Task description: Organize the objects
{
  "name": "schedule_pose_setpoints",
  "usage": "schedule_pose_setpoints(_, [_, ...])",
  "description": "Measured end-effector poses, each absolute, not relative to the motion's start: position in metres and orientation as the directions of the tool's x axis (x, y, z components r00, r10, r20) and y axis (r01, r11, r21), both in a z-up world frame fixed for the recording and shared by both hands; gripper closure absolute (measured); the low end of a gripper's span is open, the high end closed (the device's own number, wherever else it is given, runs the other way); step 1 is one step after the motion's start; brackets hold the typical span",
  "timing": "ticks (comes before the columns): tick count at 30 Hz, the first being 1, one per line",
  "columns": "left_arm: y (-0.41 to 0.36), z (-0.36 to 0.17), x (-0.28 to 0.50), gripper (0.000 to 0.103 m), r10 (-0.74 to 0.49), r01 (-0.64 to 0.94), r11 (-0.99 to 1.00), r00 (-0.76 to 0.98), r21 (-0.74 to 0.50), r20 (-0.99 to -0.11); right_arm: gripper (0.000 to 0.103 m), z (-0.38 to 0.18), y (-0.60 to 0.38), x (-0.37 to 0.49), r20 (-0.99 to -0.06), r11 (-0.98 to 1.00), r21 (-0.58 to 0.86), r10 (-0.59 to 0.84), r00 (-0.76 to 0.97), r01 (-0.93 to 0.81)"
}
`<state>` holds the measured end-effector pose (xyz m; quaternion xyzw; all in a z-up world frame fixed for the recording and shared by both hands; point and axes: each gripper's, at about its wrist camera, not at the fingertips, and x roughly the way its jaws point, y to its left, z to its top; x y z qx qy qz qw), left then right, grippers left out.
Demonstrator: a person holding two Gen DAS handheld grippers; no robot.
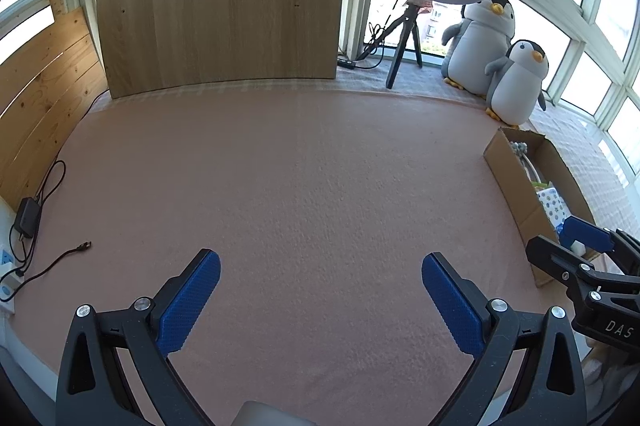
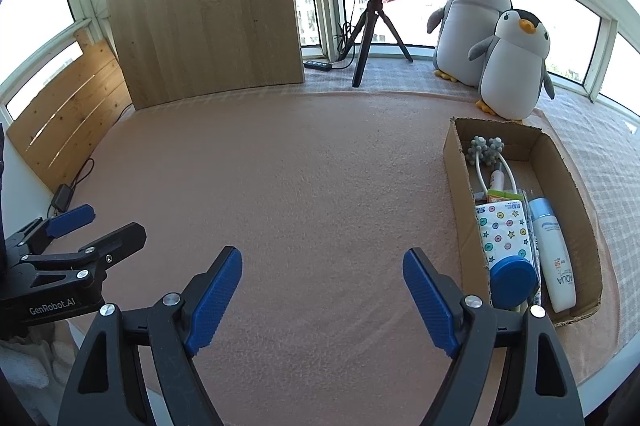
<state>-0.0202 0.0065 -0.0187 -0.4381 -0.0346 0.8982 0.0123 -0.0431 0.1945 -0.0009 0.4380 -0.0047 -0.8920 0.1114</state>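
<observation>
Cardboard box, packed with sunscreen bottle and tissue pack, sits just right of your right gripper. Both your grippers, left gripper too, hover spread wide, empty, over open pink blanket ahead.

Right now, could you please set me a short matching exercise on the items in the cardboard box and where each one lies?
Things:
1. sunscreen bottle
2. blue-lidded jar
3. grey massage roller
4. star-patterned tissue pack

Places in the cardboard box:
A. far end, nearest the penguin plush toys
B. along the right wall, lying flat
C. near end, on the patterned pack
D. middle, left of the white bottle

Pairs: 1-B, 2-C, 3-A, 4-D
</observation>
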Motion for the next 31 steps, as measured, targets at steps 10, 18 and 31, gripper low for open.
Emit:
schedule_pose_setpoints(10, [0.006,-0.020,-0.024,0.001,0.056,0.002,-0.997,-0.610,-0.073,-0.791,0.023,-0.003,0.195,-0.045,-0.785,-0.976,0.108,-0.201,-0.586,0.191])
schedule_pose_setpoints(18, [0.002,-0.025,-0.027,0.001,0.054,0.009,-0.997,-0.602,-0.075,-0.796,0.023,-0.007,0.193,-0.048,-0.793,-0.975,0.113,-0.206,-0.573,0.194])
schedule_pose_setpoints(31, [-0.002,-0.039,-0.041,0.001,0.069,-0.001,-0.996,-0.589,-0.084,-0.805,0.023,-0.020,0.189,-0.060,-0.815,-0.977,0.109,-0.194,-0.546,0.185])
